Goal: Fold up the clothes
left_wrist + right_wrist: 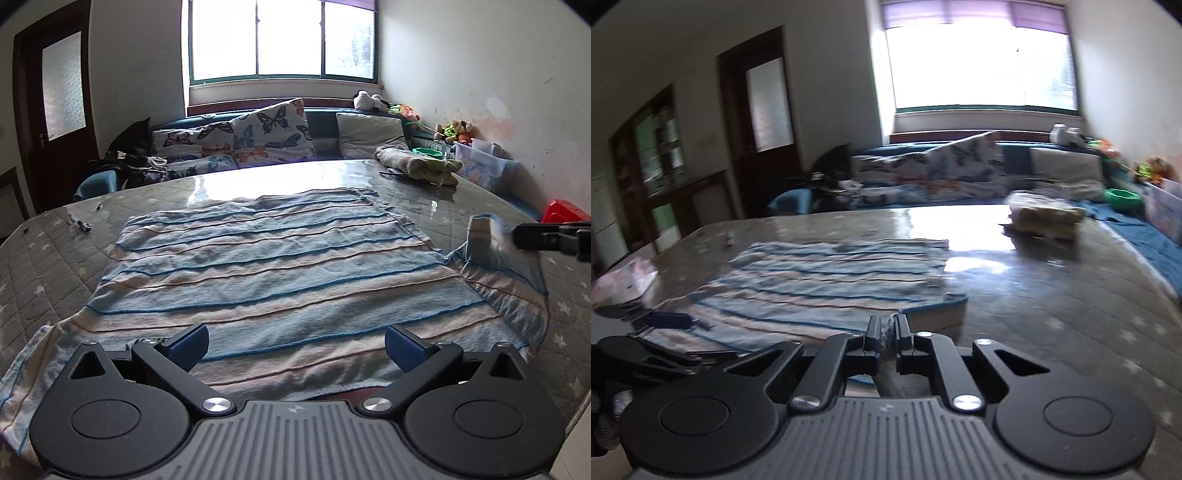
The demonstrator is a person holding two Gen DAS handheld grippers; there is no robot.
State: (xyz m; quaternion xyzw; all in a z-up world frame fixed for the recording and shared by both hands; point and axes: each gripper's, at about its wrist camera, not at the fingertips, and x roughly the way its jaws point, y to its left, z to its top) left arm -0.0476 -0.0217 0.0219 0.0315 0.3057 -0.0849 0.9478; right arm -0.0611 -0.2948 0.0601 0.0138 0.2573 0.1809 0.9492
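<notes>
A striped garment is seen spread flat across the quilted table. The left gripper is held wide apart over its near edge; at right, its sleeve is pinched tight in the right gripper.

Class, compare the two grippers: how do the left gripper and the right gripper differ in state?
The left gripper is open, with nothing between its blue pads; the right gripper is shut on the striped shirt's sleeve. The left hangs over the shirt's near edge; the right lifts cloth at its side. Both are black, two-fingered tools.
</notes>
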